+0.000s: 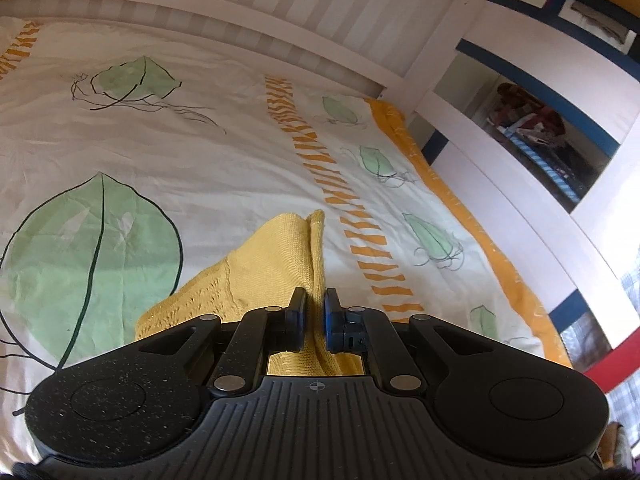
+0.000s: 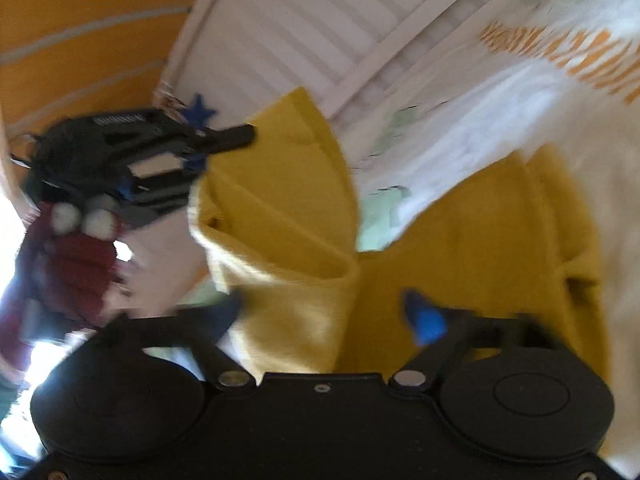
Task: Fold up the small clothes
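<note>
Between the left hand-held gripper's [image 1: 315, 312] closed fingers — yellow knit garment [image 1: 276, 256].

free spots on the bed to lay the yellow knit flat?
Bare sheet lies between the big green leaf and the orange dashed stripe, beyond the yellow knit pinched by the left gripper. Right of the stripe it narrows toward the orange border. Right gripper is open over the knit.

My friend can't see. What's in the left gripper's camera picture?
The black left gripper pinches a fold of a yellow knitted garment, lifting it above a white bedsheet printed with green leaves and orange stripes. White slatted bed rails run behind.
</note>
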### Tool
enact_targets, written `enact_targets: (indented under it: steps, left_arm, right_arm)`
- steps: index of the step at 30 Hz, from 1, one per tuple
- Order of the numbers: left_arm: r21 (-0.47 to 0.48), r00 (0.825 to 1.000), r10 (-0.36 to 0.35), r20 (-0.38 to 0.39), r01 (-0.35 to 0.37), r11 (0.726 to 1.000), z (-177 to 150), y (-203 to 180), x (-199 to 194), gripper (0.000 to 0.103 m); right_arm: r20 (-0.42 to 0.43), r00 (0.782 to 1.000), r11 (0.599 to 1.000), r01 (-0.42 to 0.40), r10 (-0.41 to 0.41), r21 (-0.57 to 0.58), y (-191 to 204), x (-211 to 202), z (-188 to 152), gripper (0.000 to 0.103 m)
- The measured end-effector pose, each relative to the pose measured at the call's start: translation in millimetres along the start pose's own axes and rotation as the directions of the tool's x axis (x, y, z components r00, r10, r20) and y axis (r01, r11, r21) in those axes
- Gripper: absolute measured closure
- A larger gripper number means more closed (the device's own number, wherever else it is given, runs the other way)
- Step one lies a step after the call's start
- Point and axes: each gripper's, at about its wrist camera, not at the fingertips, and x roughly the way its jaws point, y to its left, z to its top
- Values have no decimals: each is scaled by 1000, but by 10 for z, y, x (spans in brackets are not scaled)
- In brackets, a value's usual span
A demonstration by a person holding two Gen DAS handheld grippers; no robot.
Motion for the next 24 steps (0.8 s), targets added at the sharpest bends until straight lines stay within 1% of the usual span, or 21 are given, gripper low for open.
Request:
enact_targets:
  steps: [1, 2, 4, 6, 8, 9, 12, 14, 16, 20, 21, 24]
  left_arm:
    - [-4, 1000, 6, 1, -6, 1000, -1, 4, 17, 95]
    - [-10, 1000, 13, 6, -13, 1000, -4, 4, 38, 95]
    - [-25, 1000, 24, 18, -23, 999, -7, -10, 88, 95]
    - [-30, 999, 37, 30, -36, 999, -11, -66, 173, 95]
    - [-42, 999, 38, 35, -36, 998, -24, -115, 270, 95]
    - [-47, 999, 35, 33, -33, 998, -38, -162, 346, 95]
    - [-54, 1000, 19, 11, -19, 998, -123, -280, 549, 95]
    - [-38, 1000, 21, -14, -21, 999, -208, -382, 727, 95]
    - [-31, 999, 30, -43, -32, 999, -300, -452, 908, 95]
    - [-30, 995, 53, -89, -56, 998, -477, -477, 1167, 95]
    - [-25, 993, 58, -99, -61, 998, -509, -482, 1219, 95]
    - [-14, 990, 70, -118, -73, 997, -565, -494, 1317, 94]
  right_arm:
    - [8, 1000, 1000, -21, 21, 12, 24, -9, -12, 75]
    - [14, 1000, 1000, -20, 19, 14, 72, -22, -23, 89]
    - [26, 999, 1000, 28, -28, -12, 228, -94, -43, 89]
    - [61, 995, 997, 78, -76, -27, 395, -220, -48, 89]
    - [98, 986, 990, 138, -134, -30, 559, -383, -57, 89]
    - [109, 978, 983, 182, -176, -41, 641, -452, -60, 89]
    - [117, 949, 951, 303, -294, -63, 759, -564, -104, 90]
    - [102, 917, 920, 391, -385, -38, 768, -610, -119, 90]
    - [79, 892, 895, 445, -444, 3, 706, -641, -132, 90]
    - [21, 843, 843, 536, -537, 48, 543, -663, -179, 90]
    - [7, 836, 834, 548, -549, 57, 507, -661, -193, 90]
    - [-15, 822, 819, 569, -569, 74, 450, -653, -227, 90]
